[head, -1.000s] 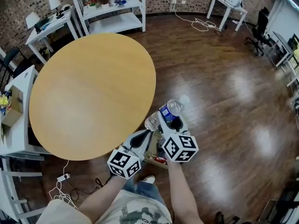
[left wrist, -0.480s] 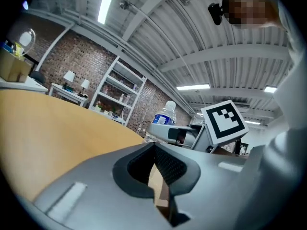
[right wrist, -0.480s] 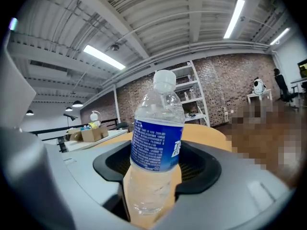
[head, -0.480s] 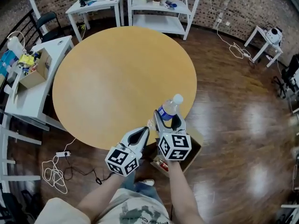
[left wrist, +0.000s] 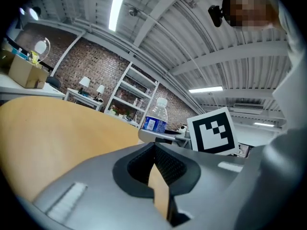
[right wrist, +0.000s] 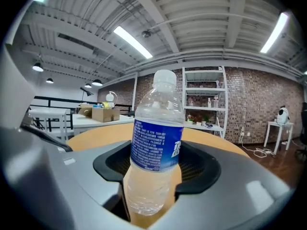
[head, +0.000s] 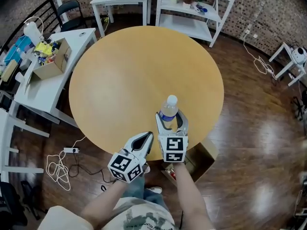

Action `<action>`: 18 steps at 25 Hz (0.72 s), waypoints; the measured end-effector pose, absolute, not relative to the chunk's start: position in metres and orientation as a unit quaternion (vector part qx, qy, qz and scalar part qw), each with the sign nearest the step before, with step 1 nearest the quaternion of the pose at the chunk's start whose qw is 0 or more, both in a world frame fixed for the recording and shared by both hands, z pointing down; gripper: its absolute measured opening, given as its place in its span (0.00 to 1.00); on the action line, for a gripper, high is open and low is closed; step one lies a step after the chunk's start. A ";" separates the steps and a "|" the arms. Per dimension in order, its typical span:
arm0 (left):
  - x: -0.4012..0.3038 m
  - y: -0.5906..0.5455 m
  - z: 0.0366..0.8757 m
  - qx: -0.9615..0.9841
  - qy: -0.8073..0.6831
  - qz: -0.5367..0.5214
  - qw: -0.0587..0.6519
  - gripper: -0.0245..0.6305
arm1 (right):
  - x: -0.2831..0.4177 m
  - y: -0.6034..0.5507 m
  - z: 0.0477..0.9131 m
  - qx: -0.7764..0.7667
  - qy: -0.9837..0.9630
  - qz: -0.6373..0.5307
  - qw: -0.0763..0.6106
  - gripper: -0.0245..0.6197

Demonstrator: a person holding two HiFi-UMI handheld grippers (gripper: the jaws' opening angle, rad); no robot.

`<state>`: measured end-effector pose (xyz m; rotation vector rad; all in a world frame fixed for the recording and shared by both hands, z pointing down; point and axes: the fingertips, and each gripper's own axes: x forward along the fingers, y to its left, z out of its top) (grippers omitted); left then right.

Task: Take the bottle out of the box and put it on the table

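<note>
Bottle (right wrist: 152, 190) label (right wrist: 157, 145): white print, too blurred to read.

One bottle (head: 168, 110), one round table (head: 124, 80), two boxes (head: 51, 63) (head: 204, 158)

The round wooden tabletop (head: 120, 80) is a plain, even honey tan. The clear plastic bottle (head: 168, 110) carries a white cap and a blue label with white print. The right gripper (head: 171, 116) and left gripper (head: 148, 136) are matte grey, their fingers (right wrist: 225, 176) lined with black ribbed pads, and their marker cubes (head: 172, 149) are white with black square patterns. The glossy plank floor (head: 249, 128) is dark reddish brown with pale glare patches. The open cardboard box (head: 204, 158) is kraft brown. The metal shelf unit (head: 192, 13) is white.
</note>
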<state>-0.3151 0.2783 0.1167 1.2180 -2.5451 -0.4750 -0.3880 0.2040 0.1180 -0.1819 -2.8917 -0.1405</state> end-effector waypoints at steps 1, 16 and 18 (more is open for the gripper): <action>-0.319 0.281 0.118 0.418 -0.882 -0.165 0.141 0.03 | -0.392 0.211 0.120 -0.068 -0.989 -0.056 0.121 0.48; -0.327 0.303 0.134 0.405 -0.887 -0.157 0.156 0.03 | -0.389 0.231 0.146 -0.058 -0.990 -0.071 0.109 0.55; -0.323 0.302 0.135 0.407 -0.886 -0.156 0.157 0.03 | -0.385 0.230 0.150 -0.057 -0.989 -0.069 0.118 0.56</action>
